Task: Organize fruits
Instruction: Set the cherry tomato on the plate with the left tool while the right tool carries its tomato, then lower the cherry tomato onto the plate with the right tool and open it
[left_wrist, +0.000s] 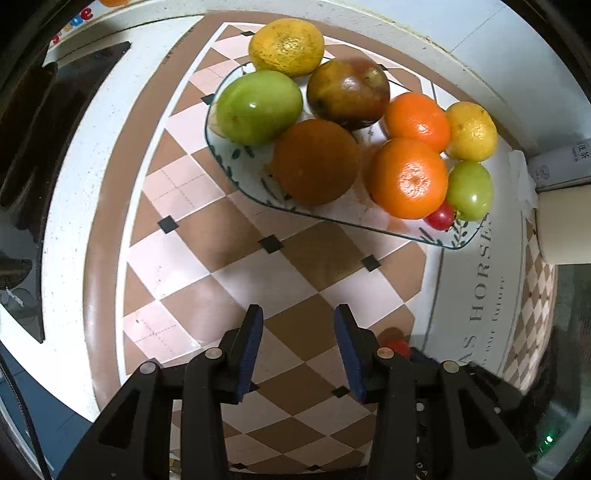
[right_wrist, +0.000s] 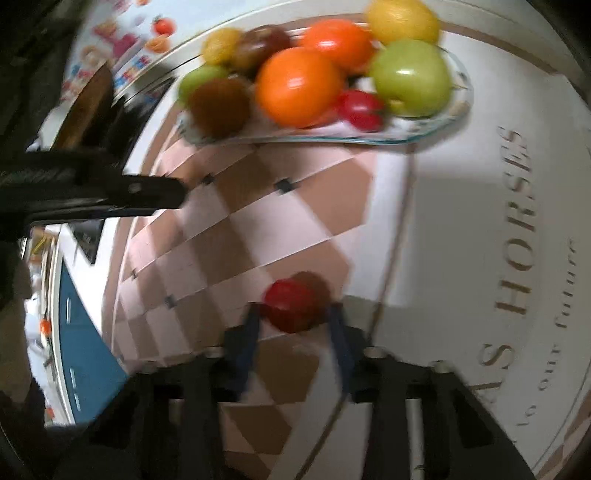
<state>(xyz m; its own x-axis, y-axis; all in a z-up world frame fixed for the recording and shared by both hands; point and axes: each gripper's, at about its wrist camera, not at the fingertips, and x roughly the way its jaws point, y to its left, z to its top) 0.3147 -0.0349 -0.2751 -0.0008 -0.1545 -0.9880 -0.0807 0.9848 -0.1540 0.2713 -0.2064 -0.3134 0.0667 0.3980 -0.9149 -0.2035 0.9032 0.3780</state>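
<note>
Black gripper frames fill the bottom of both wrist views. Left gripper (left_wrist: 299, 347) points down at bare checked cloth, jaws spread a little with nothing between them, so it looks idle or between picks. Right gripper (right_wrist: 293, 332) has a small red fruit (right_wrist: 293, 304), tomato-like, sitting between its blue pads, which look pressed to both sides; picture is smeared, so contact is a judgement, but it reads as a pinch. Fruit is held low over the cloth, well apart from the plate, probably being carried toward it or just picked off the mat.

Table (left_wrist: 74, 236) is white and round, covered in the middle by a tablecloth (left_wrist: 229, 266) of brown and pink diamonds with a white panel of lettering on one side. Cloth gives a flat, non-slip base, likely why the plate sits on it.

Plate (left_wrist: 236, 158) is shallow, glassy, leaf-printed, oblong. It serves as the collecting spot: fruit is piled touching each other, big ones at one end, small at the other. Largest to smallest, roughly: yellow citrus (left_wrist: 286, 46) at the far rim, green fruit (left_wrist: 258, 107), dark mango-like fruit (left_wrist: 349, 92), brown round fruit (left_wrist: 316, 160), two oranges (left_wrist: 408, 177), lemon (left_wrist: 471, 131), small green fruit (left_wrist: 470, 190), tiny red tomato (left_wrist: 440, 216) wedged at the near rim.

Small pieces tucked at the edge could roll off; adding the held one needs a gap, likely beside the other red one.

Task looks near done, one fruit outstanding.
</note>
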